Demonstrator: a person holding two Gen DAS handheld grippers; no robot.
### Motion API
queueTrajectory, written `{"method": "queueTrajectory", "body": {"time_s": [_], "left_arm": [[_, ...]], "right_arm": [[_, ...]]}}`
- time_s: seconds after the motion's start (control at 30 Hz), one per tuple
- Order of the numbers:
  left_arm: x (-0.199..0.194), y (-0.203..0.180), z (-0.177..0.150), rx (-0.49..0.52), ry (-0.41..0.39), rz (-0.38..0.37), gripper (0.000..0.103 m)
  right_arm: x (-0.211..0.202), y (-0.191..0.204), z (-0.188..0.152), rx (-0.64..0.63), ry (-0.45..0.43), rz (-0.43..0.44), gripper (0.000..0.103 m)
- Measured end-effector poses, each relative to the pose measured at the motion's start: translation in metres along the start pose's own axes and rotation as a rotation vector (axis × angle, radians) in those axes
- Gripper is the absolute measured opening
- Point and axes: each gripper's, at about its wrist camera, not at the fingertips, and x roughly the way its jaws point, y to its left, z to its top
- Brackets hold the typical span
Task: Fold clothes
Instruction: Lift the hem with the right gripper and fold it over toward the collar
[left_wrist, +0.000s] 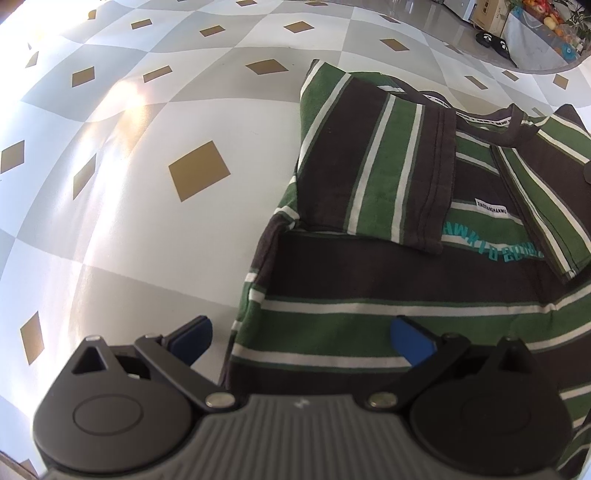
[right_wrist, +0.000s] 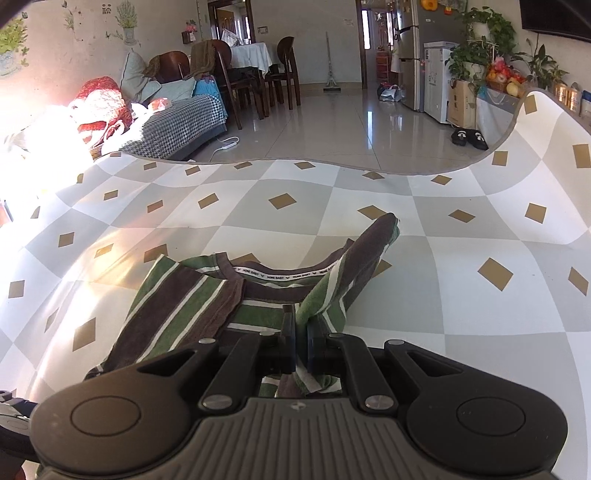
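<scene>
A green, brown and white striped T-shirt (left_wrist: 369, 280) lies on the checkered table, its left sleeve folded in over the chest. My left gripper (left_wrist: 301, 338) is open just above the shirt's lower left hem, one blue pad (left_wrist: 194, 338) over the table, the other over the cloth. In the right wrist view the same shirt (right_wrist: 177, 314) shows its collar, and my right gripper (right_wrist: 301, 332) is shut on the shirt's right sleeve (right_wrist: 343, 280), which is lifted and drawn inward over the body.
The table (right_wrist: 332, 221) carries a grey-and-white diamond cover with gold squares, and its far edge curves close behind the collar. Beyond it are a sofa (right_wrist: 173, 114), dining chairs (right_wrist: 284, 70), a fridge, plants and black slippers (right_wrist: 469, 138) on the tiled floor.
</scene>
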Motion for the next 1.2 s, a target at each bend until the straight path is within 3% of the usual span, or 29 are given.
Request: {"method": "queueTrajectory", "body": {"time_s": [0.4,0.63,0.73,0.8,0.87,1.2], "left_arm": [[0.0,0.03,0.0,-0.053,0.0,-0.002,0.103],[-0.001,0.048,0.001,-0.092,-0.009,0.021,0.103],[-0.001,0.049,0.001,-0.089,-0.009,0.022,0.103],[-0.002,0.05,0.0,-0.086,-0.009,0.023,0.103],[-0.002,0.05,0.0,-0.083,-0.009,0.024,0.103],[-0.004,0.049,0.0,-0.106,-0.007,0.013,0.103]], "right_arm": [[0.014,0.082,0.01,-0.11,-0.048,0.128,0.006],[0.046,0.136,-0.002,-0.187,0.002,0.266,0.007],[0.062,0.151,-0.011,-0.208,0.046,0.283,0.01],[0.062,0.154,-0.011,-0.193,0.046,0.305,0.022],[0.06,0.156,-0.01,-0.185,0.032,0.322,0.028],[0.05,0.142,-0.005,-0.164,0.048,0.294,0.035]]}}
